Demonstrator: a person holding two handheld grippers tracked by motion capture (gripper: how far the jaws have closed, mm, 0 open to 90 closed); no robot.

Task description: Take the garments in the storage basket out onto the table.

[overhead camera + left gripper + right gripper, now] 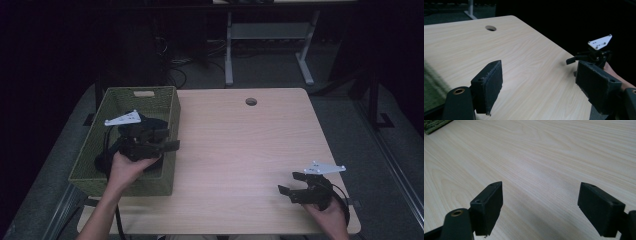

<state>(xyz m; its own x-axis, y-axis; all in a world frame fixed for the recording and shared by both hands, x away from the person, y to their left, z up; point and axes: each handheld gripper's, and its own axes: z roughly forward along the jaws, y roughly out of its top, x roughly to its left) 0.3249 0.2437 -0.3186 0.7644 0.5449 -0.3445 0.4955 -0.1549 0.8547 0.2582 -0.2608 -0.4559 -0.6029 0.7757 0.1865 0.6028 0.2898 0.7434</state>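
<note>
The desk (240,145) is pale wood with a round hole (251,101) near its far edge. A green woven basket (100,150) stands on its left side, with something dark lying inside. The left hand (127,167) reaches up from the near edge and holds the left tongs (172,139) over the basket's right wall, jaws wide apart and empty, aimed across the desk. The right tongs (291,182) hover low at the near right corner, jaws spread and empty, well apart from the basket.

R gripper (539,205) jaws wide apart, nothing btwn. Bare wood table (544,152) below. Green basket (434,125) corner top left.
</note>
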